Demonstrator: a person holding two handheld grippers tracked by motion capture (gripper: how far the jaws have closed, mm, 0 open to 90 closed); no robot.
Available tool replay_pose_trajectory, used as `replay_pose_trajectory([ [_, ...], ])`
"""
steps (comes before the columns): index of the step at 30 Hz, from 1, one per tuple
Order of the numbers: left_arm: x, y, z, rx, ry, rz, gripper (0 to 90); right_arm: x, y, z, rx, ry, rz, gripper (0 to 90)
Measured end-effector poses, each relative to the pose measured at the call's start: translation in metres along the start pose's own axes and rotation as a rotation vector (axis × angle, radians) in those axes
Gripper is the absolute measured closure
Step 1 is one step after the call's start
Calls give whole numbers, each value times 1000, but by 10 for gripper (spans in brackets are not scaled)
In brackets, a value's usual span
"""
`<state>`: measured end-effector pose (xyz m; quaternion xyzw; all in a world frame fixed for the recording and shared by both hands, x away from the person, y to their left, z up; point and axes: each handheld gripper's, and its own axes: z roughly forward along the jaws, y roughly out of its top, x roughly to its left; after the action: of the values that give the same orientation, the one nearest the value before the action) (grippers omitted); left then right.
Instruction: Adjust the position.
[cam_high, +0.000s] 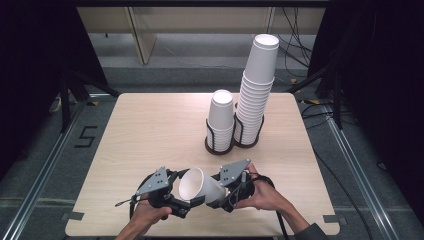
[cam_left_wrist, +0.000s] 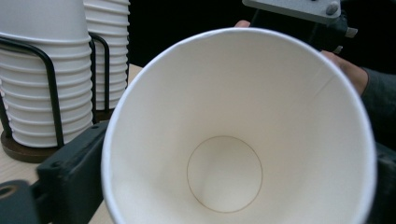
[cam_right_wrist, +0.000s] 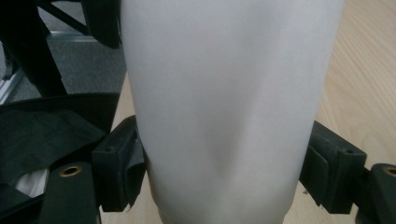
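Note:
A white paper cup lies on its side in the air over the table's front edge, mouth toward the left. My right gripper is shut on its body; in the right gripper view the cup wall is dented between the two pads of my right gripper. My left gripper sits at the cup's mouth. In the left gripper view I look straight into the cup, with the jaws of my left gripper spread wide on either side of the rim.
A short stack of cups and a tall stack stand in black wire holders at the back right of the wooden table. The stacks appear left in the left gripper view. Dark floor surrounds the table.

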<state>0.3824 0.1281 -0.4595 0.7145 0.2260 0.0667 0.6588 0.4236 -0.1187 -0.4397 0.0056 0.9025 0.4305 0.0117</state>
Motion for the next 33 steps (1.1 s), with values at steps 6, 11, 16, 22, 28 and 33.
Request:
replay_pose_trajectory([
  [6,-1,-2,0,-38,1,-6,47,-1,0,-3,-44,-7,25,248],
  [11,-4,-1,0,-57,15,17,82,1,1,2,-58,5,48,245],
  [16,-2,-1,-1,-60,2,21,134,1,-1,7,-89,9,88,239],
  [22,1,3,-6,-81,35,7,141,-3,-9,9,-59,-27,152,175],
  [28,12,6,-15,-39,161,29,139,-11,-25,-6,-50,-96,206,162],
  [33,18,6,-18,0,244,55,139,-16,-35,-22,-53,-173,257,169],
])
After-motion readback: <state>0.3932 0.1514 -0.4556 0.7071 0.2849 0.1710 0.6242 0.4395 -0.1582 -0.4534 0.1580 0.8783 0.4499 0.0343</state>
